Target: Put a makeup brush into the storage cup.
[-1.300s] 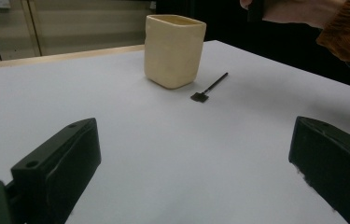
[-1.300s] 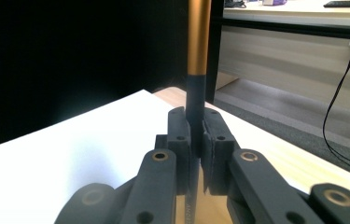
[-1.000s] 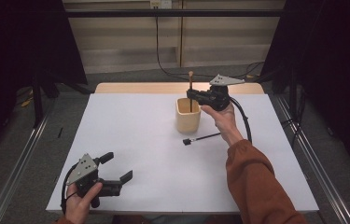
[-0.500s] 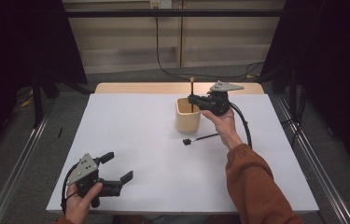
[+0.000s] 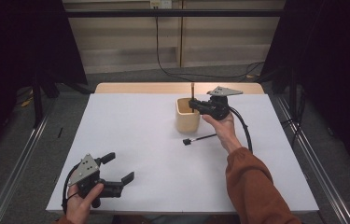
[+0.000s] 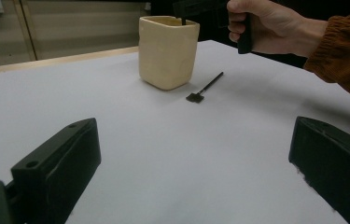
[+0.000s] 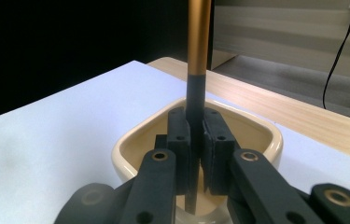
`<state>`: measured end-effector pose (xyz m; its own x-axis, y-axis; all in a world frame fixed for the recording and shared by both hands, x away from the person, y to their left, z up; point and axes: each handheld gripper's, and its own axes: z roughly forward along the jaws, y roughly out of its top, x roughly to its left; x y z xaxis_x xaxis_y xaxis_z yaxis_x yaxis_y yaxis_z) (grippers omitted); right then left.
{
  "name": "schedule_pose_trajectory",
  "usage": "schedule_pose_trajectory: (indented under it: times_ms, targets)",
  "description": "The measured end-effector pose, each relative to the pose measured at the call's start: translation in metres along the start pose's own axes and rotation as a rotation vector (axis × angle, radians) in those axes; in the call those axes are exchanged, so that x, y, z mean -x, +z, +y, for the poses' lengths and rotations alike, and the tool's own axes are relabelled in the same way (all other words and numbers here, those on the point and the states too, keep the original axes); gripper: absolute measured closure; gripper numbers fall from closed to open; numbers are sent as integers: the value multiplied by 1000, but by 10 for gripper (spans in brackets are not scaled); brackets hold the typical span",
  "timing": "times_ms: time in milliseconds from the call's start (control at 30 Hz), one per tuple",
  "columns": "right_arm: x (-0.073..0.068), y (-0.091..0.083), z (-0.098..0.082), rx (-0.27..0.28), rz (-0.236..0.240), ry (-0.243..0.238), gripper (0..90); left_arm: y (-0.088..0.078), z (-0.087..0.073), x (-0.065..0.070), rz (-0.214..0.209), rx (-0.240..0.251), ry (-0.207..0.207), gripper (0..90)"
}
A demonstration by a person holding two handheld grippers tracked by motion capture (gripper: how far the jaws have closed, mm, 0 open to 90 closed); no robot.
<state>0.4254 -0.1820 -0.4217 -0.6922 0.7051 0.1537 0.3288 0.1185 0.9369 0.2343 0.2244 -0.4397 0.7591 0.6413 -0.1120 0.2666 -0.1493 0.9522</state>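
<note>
- The right gripper [image 5: 195,105], jaws clamped on a gold-and-dark brush [image 7: 196,70], holds it upright over the cream cup [image 5: 186,119] near the table's far edge — its lower end is already inside the rim.
- Keep the brush vertical and centred, and release only once its tip rests on the bottom.
- A second brush [image 5: 200,138] lies just beside the cup.
- The left gripper [image 5: 116,176] rests wide open, holding nothing, at the near left corner.

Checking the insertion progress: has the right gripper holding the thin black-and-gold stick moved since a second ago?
Yes. The right gripper has sunk toward the cream square cup, lowering the stick into it.
</note>
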Motion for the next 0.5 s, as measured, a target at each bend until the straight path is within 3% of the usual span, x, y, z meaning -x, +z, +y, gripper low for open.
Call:
schedule_pose_trajectory:
  times_ms: [200,267,300,433,500]
  targets:
    - [-1,-2,2,4,8,0,801,0,0,0,0,-1,1,21]
    - [0,-3,1,-2,1,17,698,0,0,0,-1,-2,2,21]
    - [0,-3,1,-2,1,17,698,0,0,0,-1,-3,2,21]
    - [0,-5,2,12,1,32,468,1,-1,0,-4,-8,6,21]
    - [0,-5,3,15,1,29,427,1,-1,0,-4,-8,6,21]
